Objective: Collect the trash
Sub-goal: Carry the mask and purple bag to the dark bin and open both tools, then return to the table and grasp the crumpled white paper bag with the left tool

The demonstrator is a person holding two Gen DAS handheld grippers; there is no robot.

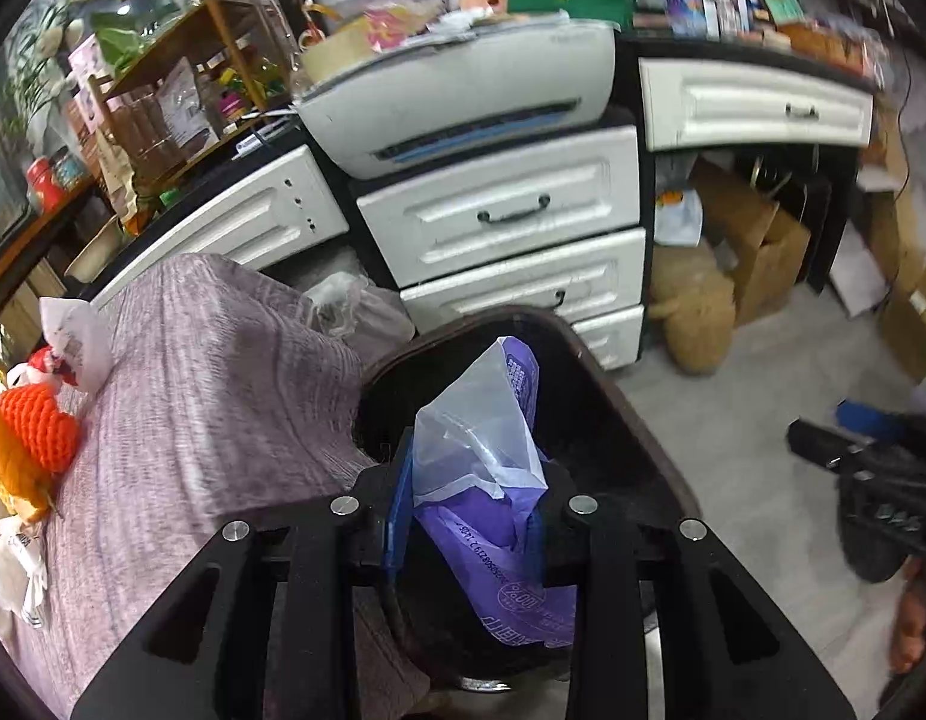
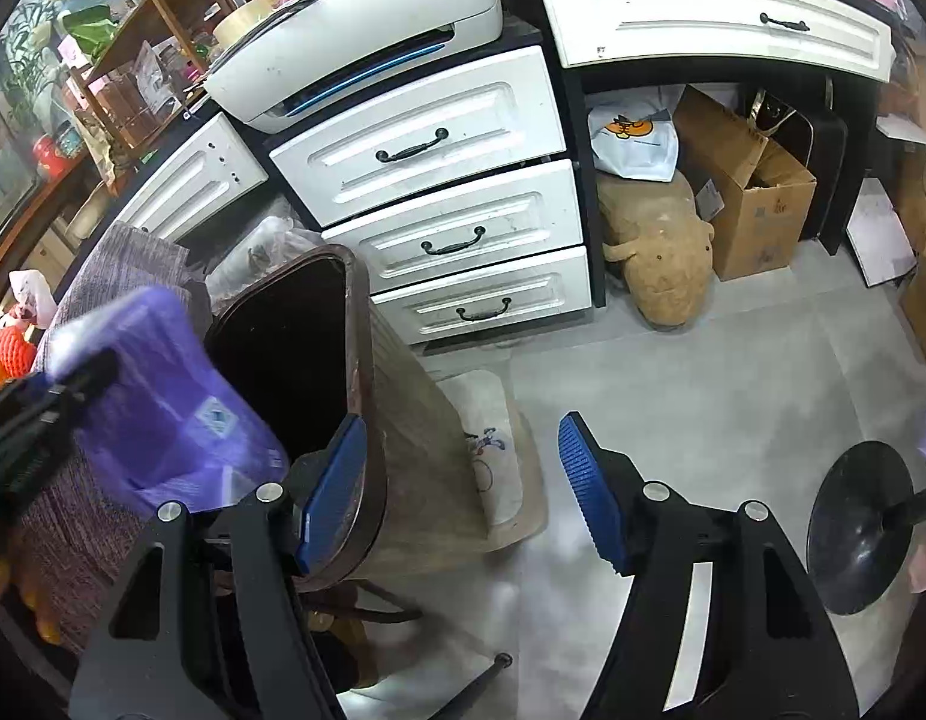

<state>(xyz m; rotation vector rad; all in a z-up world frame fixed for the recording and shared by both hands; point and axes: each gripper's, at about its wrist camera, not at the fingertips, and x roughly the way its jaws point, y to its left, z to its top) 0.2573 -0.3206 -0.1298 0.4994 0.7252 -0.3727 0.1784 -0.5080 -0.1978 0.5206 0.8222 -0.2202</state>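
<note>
My left gripper (image 1: 470,510) is shut on a purple and clear plastic wrapper (image 1: 493,480) and holds it over the open mouth of a dark brown trash bin (image 1: 619,414). In the right wrist view the same wrapper (image 2: 163,408) shows blurred at the left, held by the left gripper (image 2: 85,372) beside the bin (image 2: 367,360). My right gripper (image 2: 463,492) is open and empty, its blue pads (image 2: 337,492) spread wide, the left pad close to the bin's rim, above the grey floor.
A purple-grey cloth-covered surface (image 1: 193,396) lies left of the bin, with orange foam netting (image 1: 31,438) and crumpled white paper (image 1: 79,336) on it. White drawers (image 2: 451,222) and a printer (image 2: 355,30) stand behind. A plush toy (image 2: 661,252), cardboard boxes (image 2: 757,204) and a black stool base (image 2: 859,528) stand on the floor.
</note>
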